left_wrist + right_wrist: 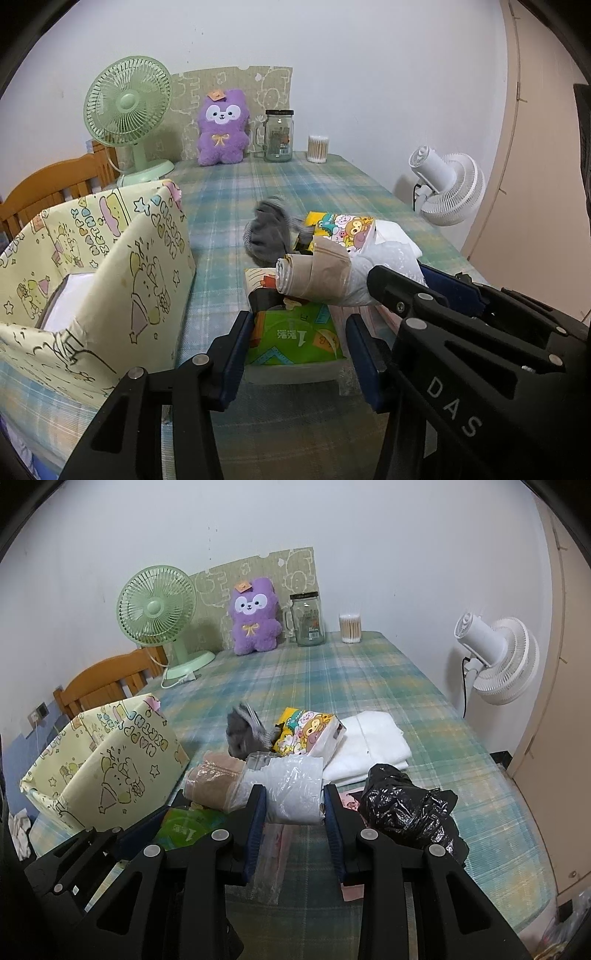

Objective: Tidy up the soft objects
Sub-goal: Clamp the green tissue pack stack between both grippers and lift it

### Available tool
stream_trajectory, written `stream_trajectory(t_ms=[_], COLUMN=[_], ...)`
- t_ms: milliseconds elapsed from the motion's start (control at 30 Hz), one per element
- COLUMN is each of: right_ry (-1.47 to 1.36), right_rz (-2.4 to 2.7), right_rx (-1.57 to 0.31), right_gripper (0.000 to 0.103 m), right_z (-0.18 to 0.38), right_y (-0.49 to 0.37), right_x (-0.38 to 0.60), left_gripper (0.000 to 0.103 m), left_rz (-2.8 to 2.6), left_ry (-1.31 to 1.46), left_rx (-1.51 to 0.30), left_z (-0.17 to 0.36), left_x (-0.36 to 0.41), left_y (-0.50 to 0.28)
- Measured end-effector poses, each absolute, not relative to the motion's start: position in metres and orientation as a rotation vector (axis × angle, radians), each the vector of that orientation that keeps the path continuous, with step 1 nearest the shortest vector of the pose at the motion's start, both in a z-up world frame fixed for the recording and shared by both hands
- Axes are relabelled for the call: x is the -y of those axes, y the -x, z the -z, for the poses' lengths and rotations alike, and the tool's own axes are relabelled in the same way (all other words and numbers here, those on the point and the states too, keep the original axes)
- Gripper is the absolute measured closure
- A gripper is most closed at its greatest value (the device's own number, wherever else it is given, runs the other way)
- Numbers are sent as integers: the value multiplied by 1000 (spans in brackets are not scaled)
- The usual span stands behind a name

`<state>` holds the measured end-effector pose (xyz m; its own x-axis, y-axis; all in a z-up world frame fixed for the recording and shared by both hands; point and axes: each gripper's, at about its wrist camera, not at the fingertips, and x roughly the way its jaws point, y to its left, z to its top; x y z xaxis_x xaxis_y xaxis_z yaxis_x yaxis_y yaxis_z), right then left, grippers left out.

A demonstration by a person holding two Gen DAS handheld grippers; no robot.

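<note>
My right gripper (294, 805) is shut on a plastic-wrapped cloth roll (288, 790), white with a beige end (214, 779), held above the table; it shows in the left wrist view (325, 277) too. My left gripper (299, 332) is open around a green tissue pack (291, 339) lying on the table. A yellow cartoon-print box (110, 266) stands left, with white cloth inside. A grey sock (269, 232), blurred, lies behind. A cartoon tissue pack (310, 734), a folded white towel (373, 746) and a black plastic bag (402, 808) lie nearby.
At the back stand a green fan (129, 110), a purple plush (221, 129), a glass jar (279, 136) and a cotton swab tub (318, 148). A white fan (495, 657) stands off the table's right edge. A wooden chair (48, 188) is at left.
</note>
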<state>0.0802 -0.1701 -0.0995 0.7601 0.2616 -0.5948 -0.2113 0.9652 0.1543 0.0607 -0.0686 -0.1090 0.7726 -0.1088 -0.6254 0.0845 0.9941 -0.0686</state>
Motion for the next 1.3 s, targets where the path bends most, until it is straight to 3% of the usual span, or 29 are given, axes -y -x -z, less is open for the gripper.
stream_trajectory(t_ms=[467, 600, 1300], right_ry=[-98, -101, -99], right_rz=[-242, -238, -235], right_rx=[-634, -628, -690], right_gripper=[69, 69, 69], right_z=[84, 81, 103], right_y=[-81, -82, -88], right_x=[175, 177, 174], left_gripper=[49, 43, 38], left_rz=[94, 143, 50], left_ry=[30, 64, -2], left_rx=[-647, -625, -763], left_z=[94, 96, 137], left_x=[71, 70, 71], left_y=[-62, -65, -72])
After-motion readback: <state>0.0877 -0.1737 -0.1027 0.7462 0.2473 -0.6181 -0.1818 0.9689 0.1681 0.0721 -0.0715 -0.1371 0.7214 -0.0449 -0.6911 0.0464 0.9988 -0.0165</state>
